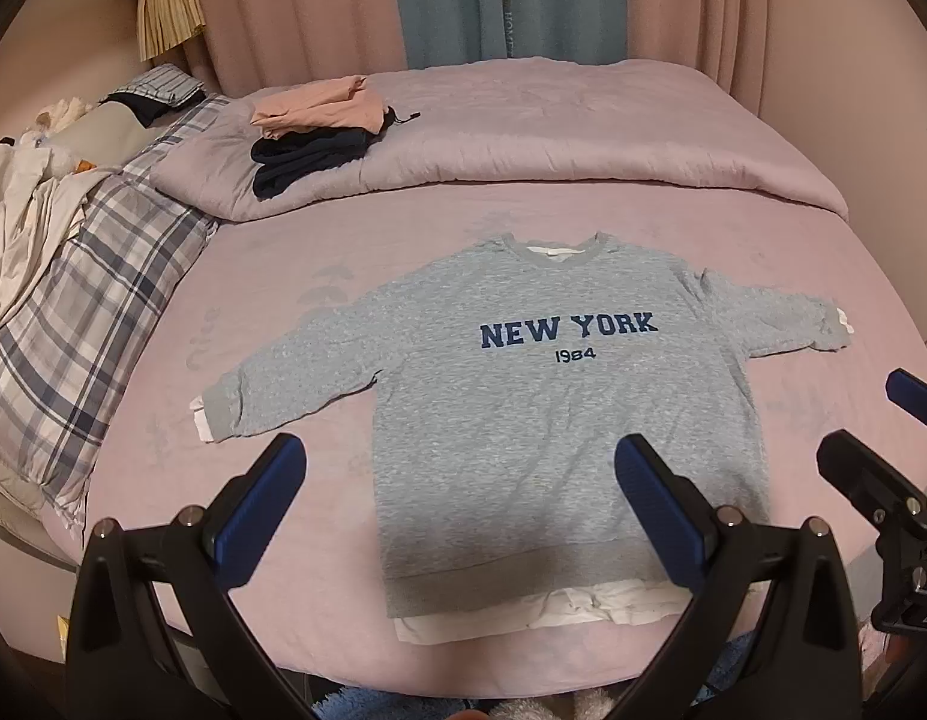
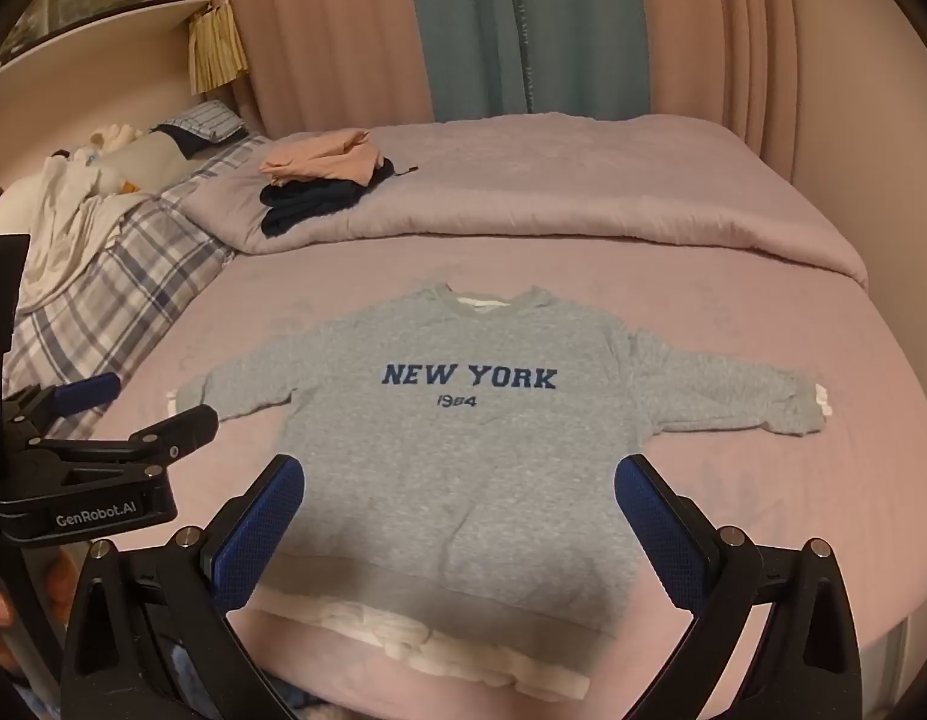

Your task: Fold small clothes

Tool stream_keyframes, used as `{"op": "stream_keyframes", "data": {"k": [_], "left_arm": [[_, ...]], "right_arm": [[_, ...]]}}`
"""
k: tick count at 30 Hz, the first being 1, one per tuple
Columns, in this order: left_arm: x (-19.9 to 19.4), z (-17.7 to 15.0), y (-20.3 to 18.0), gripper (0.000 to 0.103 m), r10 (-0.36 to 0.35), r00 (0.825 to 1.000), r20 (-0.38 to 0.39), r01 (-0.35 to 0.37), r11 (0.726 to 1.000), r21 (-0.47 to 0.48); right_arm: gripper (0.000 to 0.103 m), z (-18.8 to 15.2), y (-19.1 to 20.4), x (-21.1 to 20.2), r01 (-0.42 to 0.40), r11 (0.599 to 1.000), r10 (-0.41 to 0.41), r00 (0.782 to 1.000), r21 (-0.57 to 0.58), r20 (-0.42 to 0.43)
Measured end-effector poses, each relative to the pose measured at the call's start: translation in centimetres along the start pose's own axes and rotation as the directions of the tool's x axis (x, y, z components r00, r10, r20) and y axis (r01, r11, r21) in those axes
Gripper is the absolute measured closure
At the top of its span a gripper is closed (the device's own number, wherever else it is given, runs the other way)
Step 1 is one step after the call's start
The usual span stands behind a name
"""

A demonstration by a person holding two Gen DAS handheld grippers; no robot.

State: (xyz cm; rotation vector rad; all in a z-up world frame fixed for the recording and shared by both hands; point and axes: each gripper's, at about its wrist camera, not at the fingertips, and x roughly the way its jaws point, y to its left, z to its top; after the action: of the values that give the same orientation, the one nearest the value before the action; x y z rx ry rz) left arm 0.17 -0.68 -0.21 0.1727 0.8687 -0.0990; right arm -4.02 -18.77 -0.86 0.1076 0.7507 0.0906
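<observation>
A grey sweatshirt (image 1: 559, 420) printed "NEW YORK 1984" is lying face up and spread flat on the pink bed (image 1: 763, 228), collar toward the far side, hem toward the camera, and both sleeves reaching out sideways. A white underlayer is peeking out below the hem (image 1: 541, 612) and at both cuffs, so it is probably behaving as 2 layers joined together rather than 1 sheet. The left tongs (image 1: 460, 510) are hovering above the lower part of the body, spread as wide as they go and holding nothing. The right tongs (image 2: 460, 516) are hanging likewise over the hem area, fully spread and empty. The fabric is looking like soft, fairly thick fleece knit: light to lift, limp, and offering no stiffness, so any lifted part is likely to sag and drag the rest along the sheet. It is not fragile and the blue pads should be biting into it easily, though a shallow pinch may be catching only the top layer and leaving the back or the white lining behind. The ribbed left cuff (image 1: 220, 417) and right cuff (image 1: 826, 324), the shoulder seams and the hem corners are appearing to be the firmest spots for taking hold, since the doubled edges are giving the pads something thicker to clamp. A stack of folded clothes (image 1: 313, 138) is sitting well apart on the rolled quilt (image 1: 583, 138) beyond.
</observation>
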Motion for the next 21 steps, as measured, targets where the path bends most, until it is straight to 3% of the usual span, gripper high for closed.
{"op": "stream_keyframes", "data": {"k": [21], "left_arm": [[-0.08, -0.03, 0.20, 0.000, -0.009, 1.000, 0.001, 0.009, 1.000, -0.001]], "right_arm": [[0.000, -0.02, -0.06, -0.08, -0.002, 1.000, 0.002, 1.000, 0.002, -0.001]]}}
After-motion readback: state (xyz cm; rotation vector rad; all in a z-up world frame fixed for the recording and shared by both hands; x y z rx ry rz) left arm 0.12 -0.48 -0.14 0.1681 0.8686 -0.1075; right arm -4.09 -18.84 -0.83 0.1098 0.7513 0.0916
